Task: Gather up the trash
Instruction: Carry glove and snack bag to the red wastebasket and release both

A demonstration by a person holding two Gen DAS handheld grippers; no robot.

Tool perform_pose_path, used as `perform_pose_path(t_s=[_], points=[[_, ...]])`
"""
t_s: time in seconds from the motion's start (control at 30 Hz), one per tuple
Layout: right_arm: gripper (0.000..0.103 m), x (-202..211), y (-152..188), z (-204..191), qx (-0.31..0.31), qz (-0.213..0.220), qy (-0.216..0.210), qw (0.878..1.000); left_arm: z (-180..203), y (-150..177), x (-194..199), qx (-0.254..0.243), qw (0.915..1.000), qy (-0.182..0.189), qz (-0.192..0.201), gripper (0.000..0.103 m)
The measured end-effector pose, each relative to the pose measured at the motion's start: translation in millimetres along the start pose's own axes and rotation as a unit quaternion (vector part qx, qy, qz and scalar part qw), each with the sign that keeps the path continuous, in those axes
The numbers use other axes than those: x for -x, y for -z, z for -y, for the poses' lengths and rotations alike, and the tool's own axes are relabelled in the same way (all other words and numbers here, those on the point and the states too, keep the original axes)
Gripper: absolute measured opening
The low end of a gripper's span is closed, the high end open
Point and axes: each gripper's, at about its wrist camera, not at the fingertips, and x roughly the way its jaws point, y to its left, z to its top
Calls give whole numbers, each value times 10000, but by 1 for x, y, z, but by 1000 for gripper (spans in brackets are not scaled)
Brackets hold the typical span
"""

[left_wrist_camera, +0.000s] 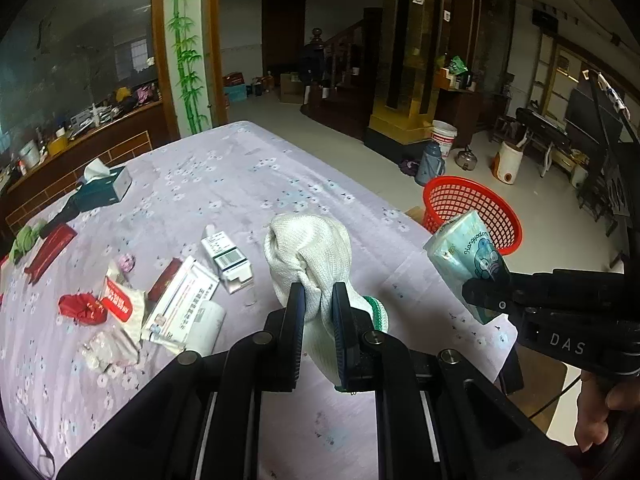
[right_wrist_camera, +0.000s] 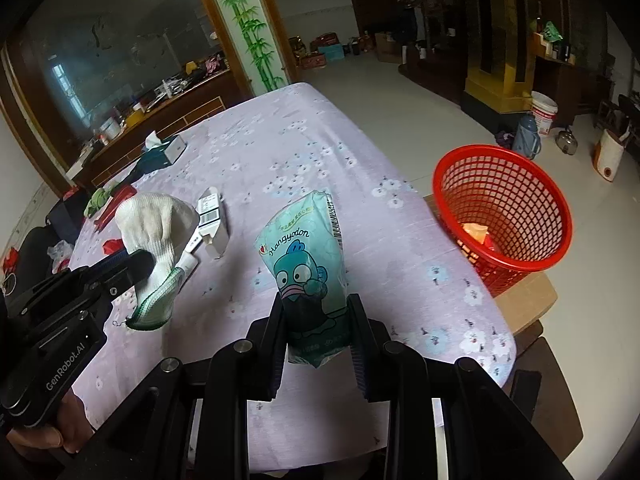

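Note:
My left gripper point(left_wrist_camera: 318, 298) is shut on a white knitted glove point(left_wrist_camera: 308, 248) with a green cuff, held above the lilac flowered tablecloth point(left_wrist_camera: 224, 176). The same glove point(right_wrist_camera: 154, 228) shows at the left of the right wrist view, pinched by the left gripper point(right_wrist_camera: 144, 264). My right gripper point(right_wrist_camera: 316, 308) is shut on a teal tissue pack point(right_wrist_camera: 306, 256) printed with a cartoon fish, held upright over the table. That pack point(left_wrist_camera: 466, 258) appears at the right of the left wrist view in the right gripper point(left_wrist_camera: 480, 292). A red mesh basket point(right_wrist_camera: 504, 208) stands off the table's right edge with some scraps inside.
Loose litter lies on the table's left: a white carton point(left_wrist_camera: 226, 258), papers and booklets point(left_wrist_camera: 182, 304), a red crumpled wrapper point(left_wrist_camera: 82, 309), red boxes point(left_wrist_camera: 50, 252), a green tissue box point(left_wrist_camera: 104, 186). A wooden stool point(right_wrist_camera: 528, 300) holds the basket. A hand point(left_wrist_camera: 600, 416) grips the right handle.

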Motion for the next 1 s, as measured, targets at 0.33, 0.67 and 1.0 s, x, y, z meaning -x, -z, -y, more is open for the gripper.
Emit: perform_pose_path(t_s=[0.33,0.67,1.0], points=[[30,4,-2,15,-147,32,107,9998,15,-5,-10,-150,9998,120,-13,13],[30,1,-5,37,-378,-12,174,9991,25,-10,-24,-229,9993,264,-123,13],[30,11,-15,92,-969,96,448,9942,58,-28,-43,-455,9962,719,-189,13]])
